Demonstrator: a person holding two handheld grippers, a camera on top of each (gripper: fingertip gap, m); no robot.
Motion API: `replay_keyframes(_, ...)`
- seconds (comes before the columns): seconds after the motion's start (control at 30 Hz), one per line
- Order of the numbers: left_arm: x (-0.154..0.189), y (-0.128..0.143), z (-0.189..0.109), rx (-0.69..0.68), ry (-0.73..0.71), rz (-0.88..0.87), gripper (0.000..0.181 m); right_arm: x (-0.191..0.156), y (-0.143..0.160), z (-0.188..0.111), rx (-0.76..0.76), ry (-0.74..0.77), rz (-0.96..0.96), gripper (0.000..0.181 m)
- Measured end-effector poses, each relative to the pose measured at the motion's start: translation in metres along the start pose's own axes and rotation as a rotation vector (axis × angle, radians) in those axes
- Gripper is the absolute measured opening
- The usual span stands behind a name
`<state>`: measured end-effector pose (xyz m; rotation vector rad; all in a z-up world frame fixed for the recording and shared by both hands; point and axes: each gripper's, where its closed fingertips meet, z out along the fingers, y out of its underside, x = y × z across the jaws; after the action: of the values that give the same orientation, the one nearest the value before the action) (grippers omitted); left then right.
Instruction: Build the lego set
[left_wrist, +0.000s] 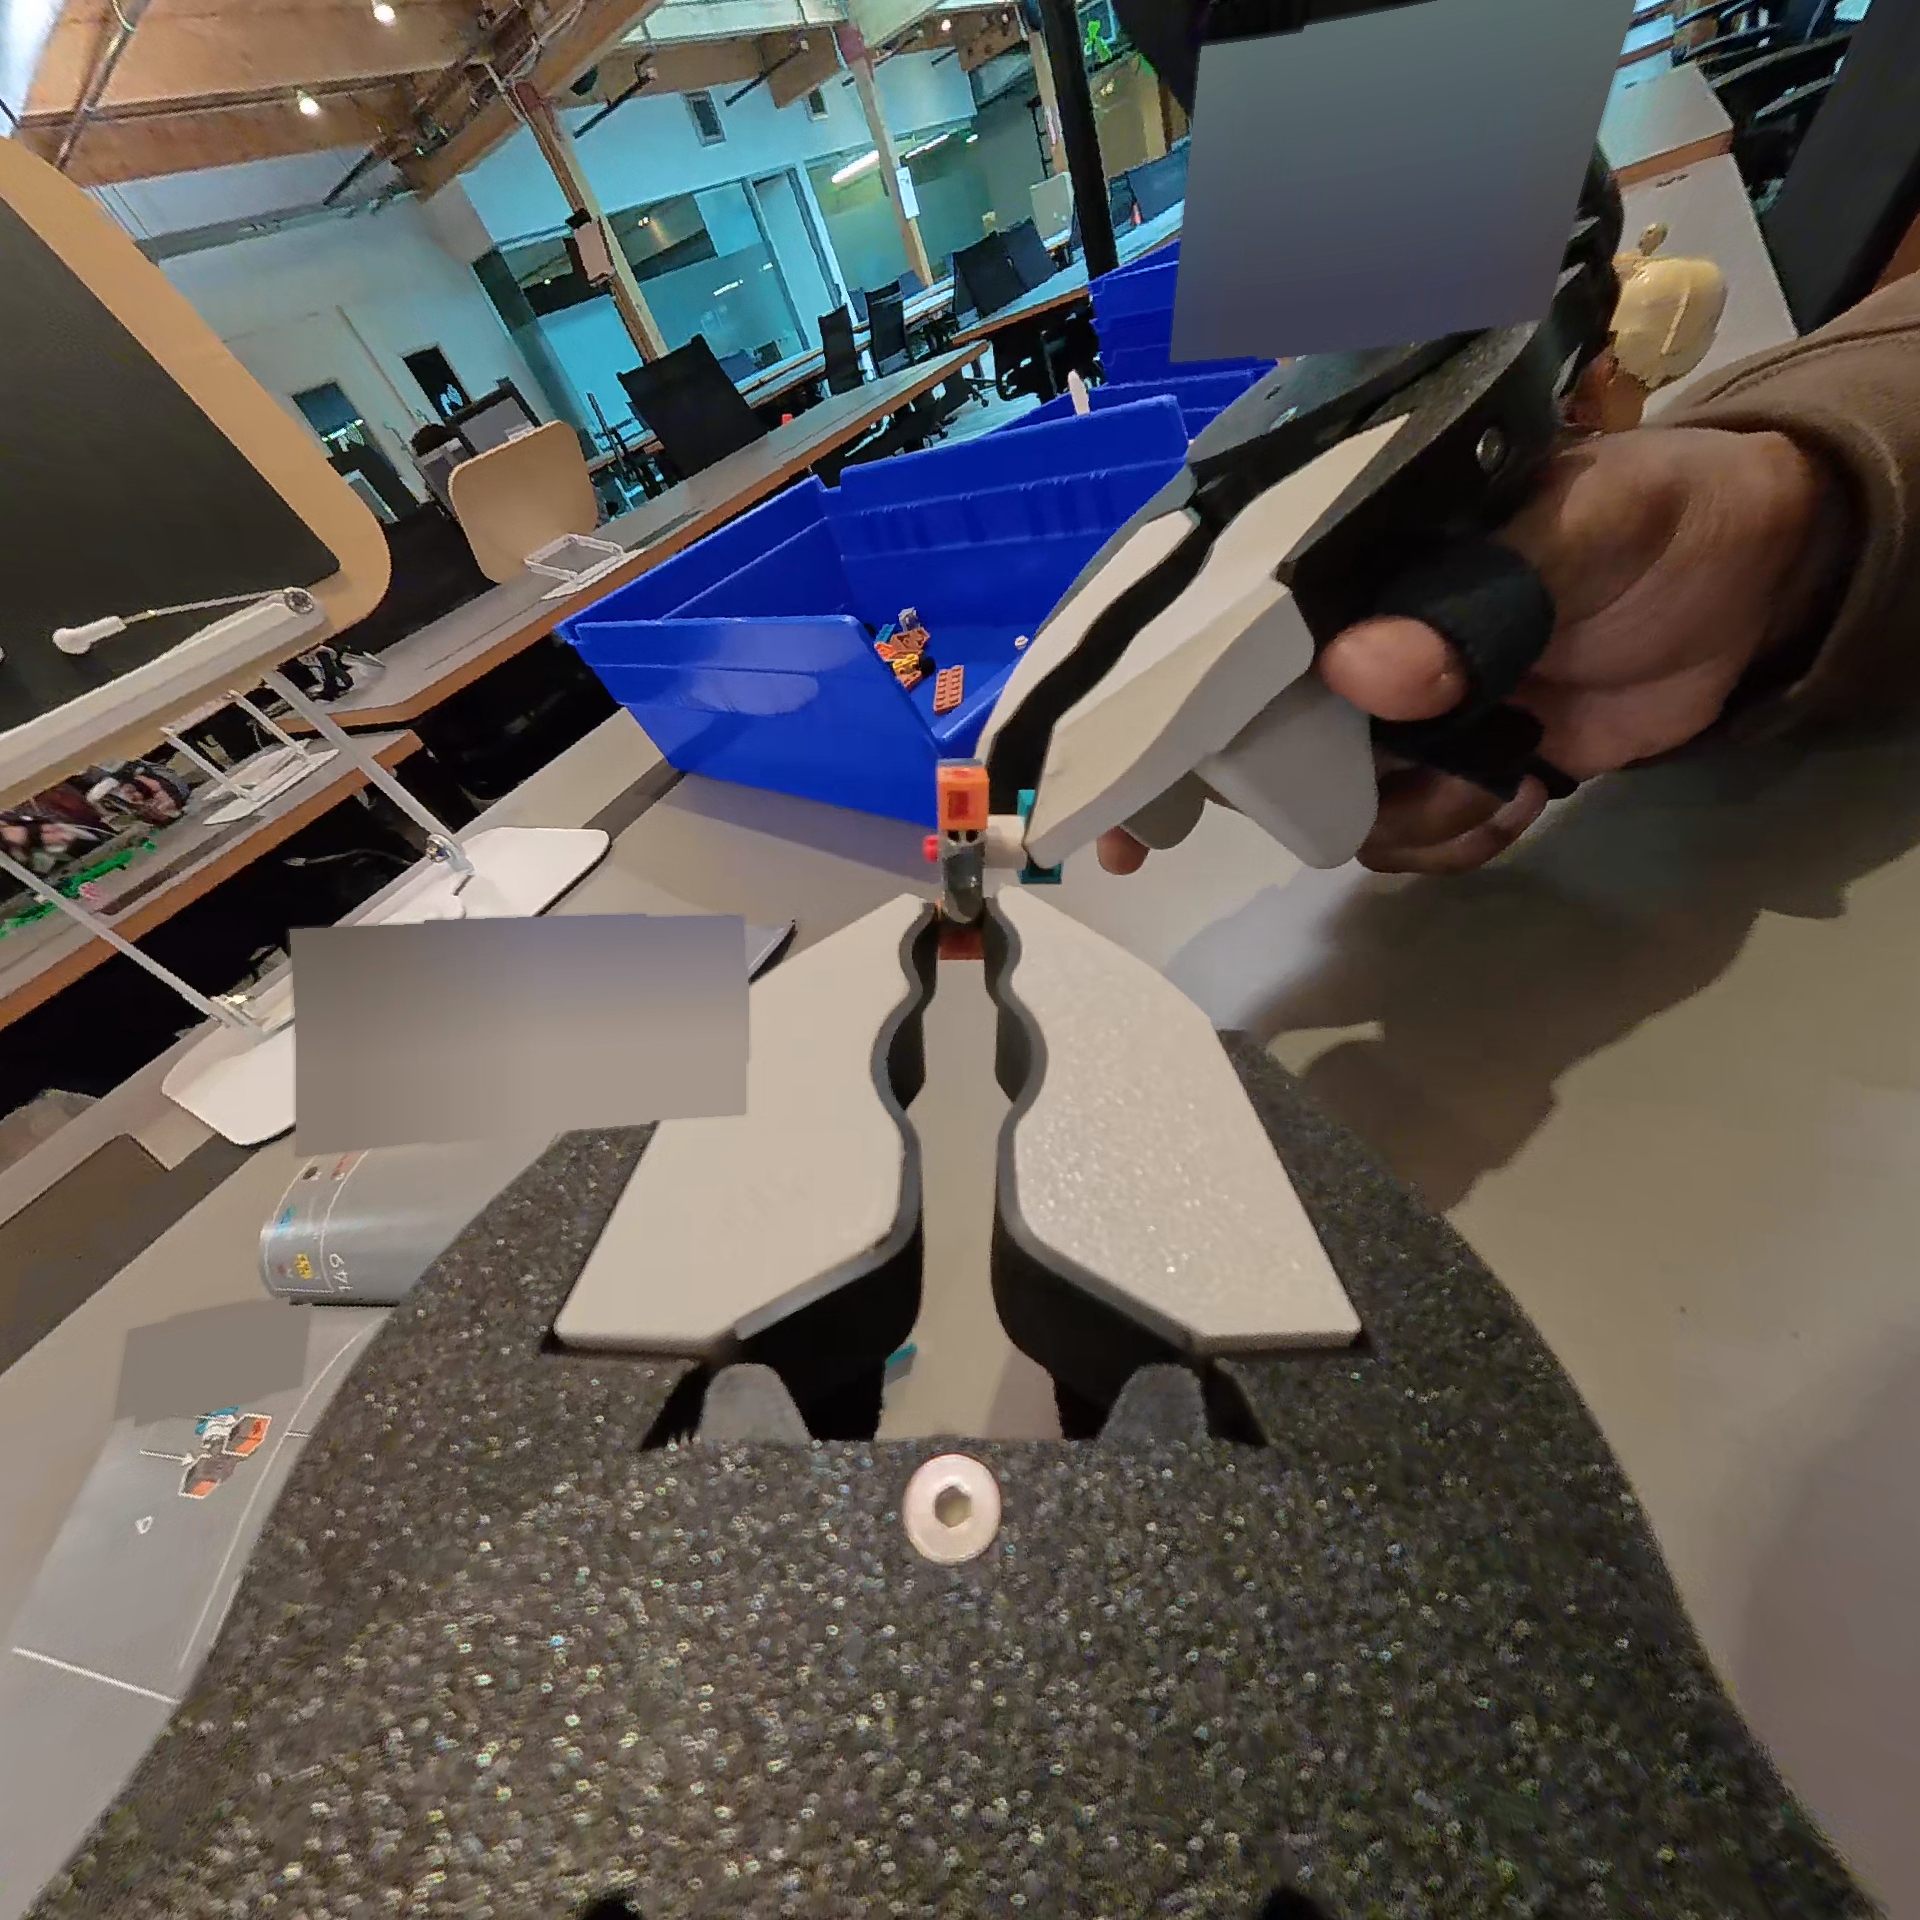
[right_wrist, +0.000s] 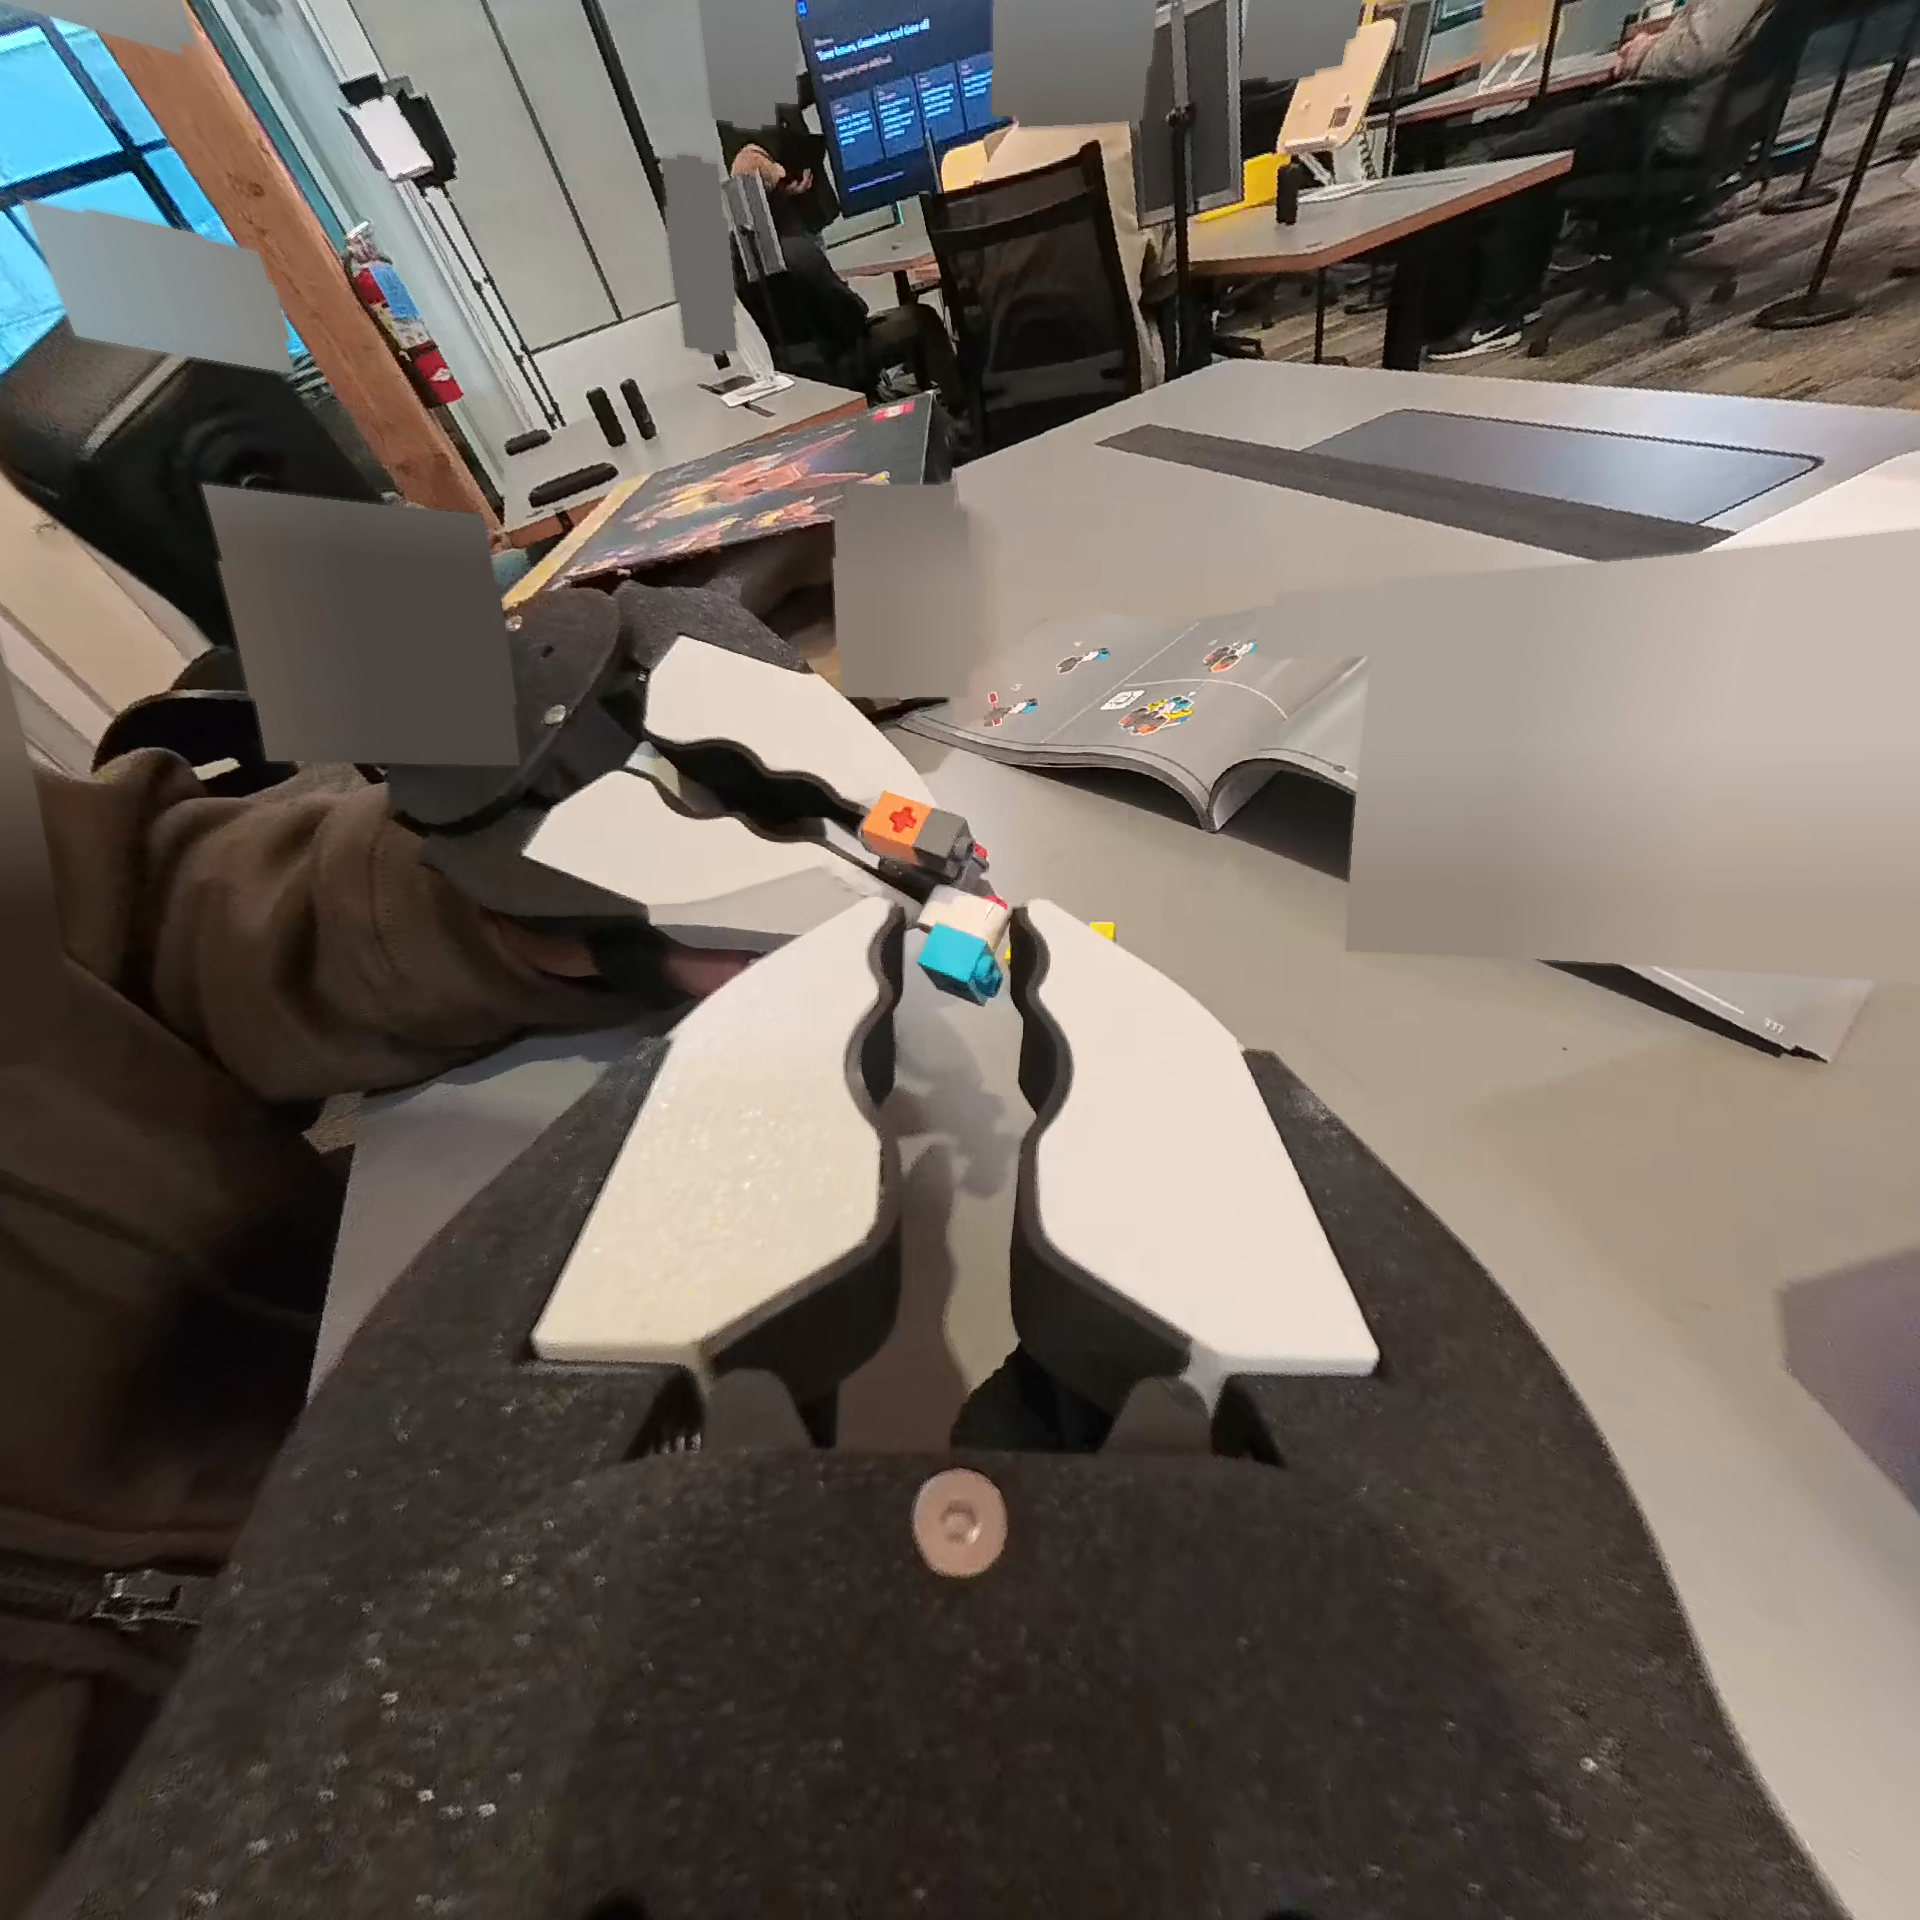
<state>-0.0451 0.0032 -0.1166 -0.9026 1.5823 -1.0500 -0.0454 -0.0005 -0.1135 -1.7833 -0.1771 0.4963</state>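
The left gripper (left_wrist: 961, 920) pinches the base of a small lego piece (left_wrist: 961, 831), orange on top, above the grey table (left_wrist: 1558, 1195). The right gripper (right_wrist: 961, 930) clamps the white and teal block (right_wrist: 961, 945) against its side. A blue bin (left_wrist: 779, 686) sits behind.

Your left hand-held gripper (left_wrist: 961, 914) hides the base of the brick stack (left_wrist: 961, 831). Loose bricks (left_wrist: 914, 655) in the blue bin (left_wrist: 748, 696) are too small to sort. Your booklet (right_wrist: 1174, 717) runs under a blur patch.
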Motion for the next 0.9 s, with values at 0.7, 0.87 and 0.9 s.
replay_keyframes(0.7, 0.0016, -0.0092, -0.0025, 0.044, -0.062, 0.177, 0.012, -0.0024, 0.0028, 0.0003, -0.041, 0.04, -0.151, 0.017)
replay_keyframes(0.87, 0.0025, -0.0095, -0.0034, 0.045, -0.074, 0.235, 0.011, -0.0034, 0.0024, 0.0001, -0.046, 0.053, -0.188, 0.016)
replay_keyframes(0.9, 0.0022, -0.0096, -0.0034, 0.043, -0.084, 0.25, 0.013, -0.0034, 0.0025, 0.0001, -0.048, 0.056, -0.194, 0.017)
